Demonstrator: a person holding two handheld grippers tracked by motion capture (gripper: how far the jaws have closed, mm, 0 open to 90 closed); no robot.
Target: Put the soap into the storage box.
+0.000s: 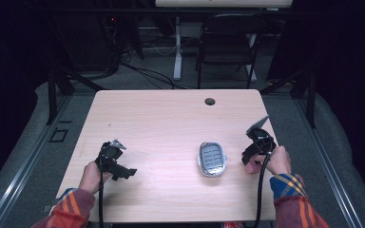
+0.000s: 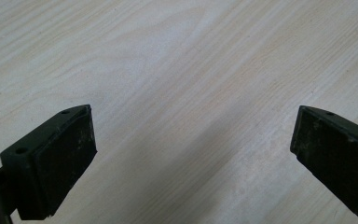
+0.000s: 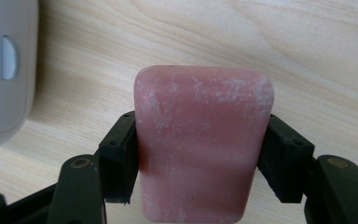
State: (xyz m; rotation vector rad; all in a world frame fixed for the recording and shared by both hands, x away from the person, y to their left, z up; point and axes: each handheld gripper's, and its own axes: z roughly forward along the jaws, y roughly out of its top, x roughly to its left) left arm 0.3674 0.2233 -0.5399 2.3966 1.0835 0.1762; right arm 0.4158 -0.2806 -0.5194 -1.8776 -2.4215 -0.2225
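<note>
Wooden table (image 1: 161, 118), right gripper (image 3: 200, 154) clamping pink soap (image 3: 203, 140) beside grey dish (image 1: 212, 159), left gripper (image 2: 193, 140) wide open.

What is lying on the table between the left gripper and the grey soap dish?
Nothing: in the high view the stretch of table between the left gripper and the grey soap dish is bare wood.

My high view looks forward and down over the whole table (image 1: 171, 118); both gripper views ride close above that same tabletop, facing steeply down along their jaws.
</note>
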